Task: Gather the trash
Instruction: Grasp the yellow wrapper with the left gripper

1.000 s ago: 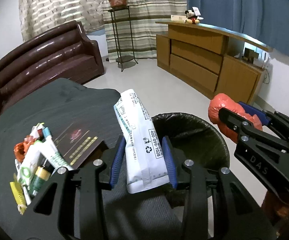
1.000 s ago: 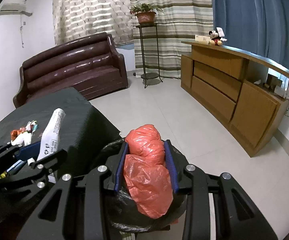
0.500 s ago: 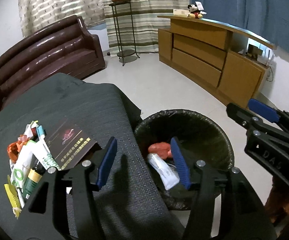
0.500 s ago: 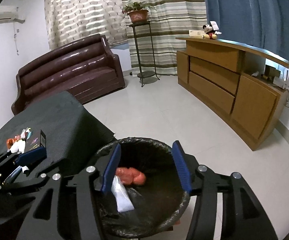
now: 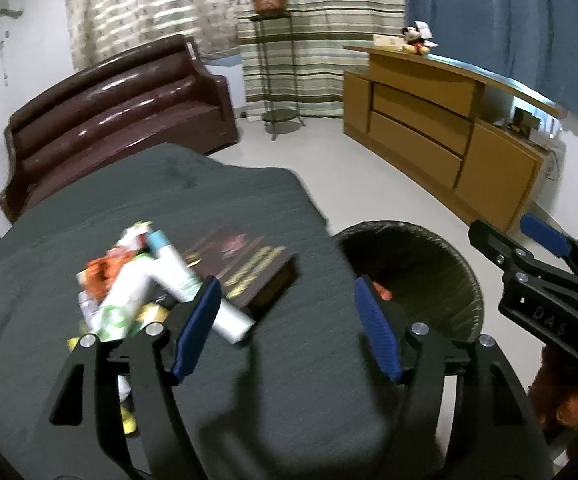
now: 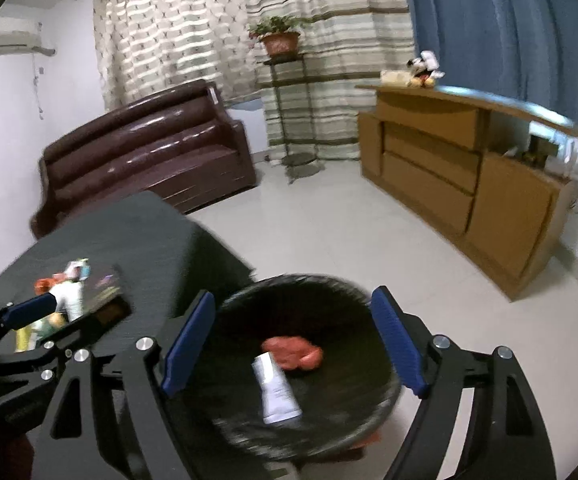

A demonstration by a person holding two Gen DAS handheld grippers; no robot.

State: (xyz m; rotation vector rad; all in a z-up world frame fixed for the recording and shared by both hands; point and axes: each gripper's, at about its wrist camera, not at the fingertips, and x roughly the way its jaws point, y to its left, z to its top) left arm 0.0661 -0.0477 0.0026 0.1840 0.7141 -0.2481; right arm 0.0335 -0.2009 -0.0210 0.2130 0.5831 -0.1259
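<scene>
My left gripper (image 5: 289,328) is open and empty above the dark table (image 5: 297,392), with a pile of trash (image 5: 129,284) of tubes and wrappers just left of its left finger. A dark box (image 5: 249,268) lies beside the pile. My right gripper (image 6: 295,344) is open and empty over the black-lined bin (image 6: 353,292). Inside the bin lie a red plastic bag (image 6: 293,352) and a white packet (image 6: 277,392). The bin (image 5: 421,264) also shows in the left wrist view, right of the table, with the right gripper (image 5: 537,256) beyond it.
A brown leather sofa (image 5: 109,112) stands behind the table. A wooden cabinet (image 5: 441,128) runs along the right wall, with a plant stand (image 5: 273,60) by the curtains. Pale tiled floor (image 6: 349,232) lies between them.
Both grippers opened and dropped their loads: the white packet and the red bag now lie in the bin. The left gripper has swung left, back over the table toward the trash pile.
</scene>
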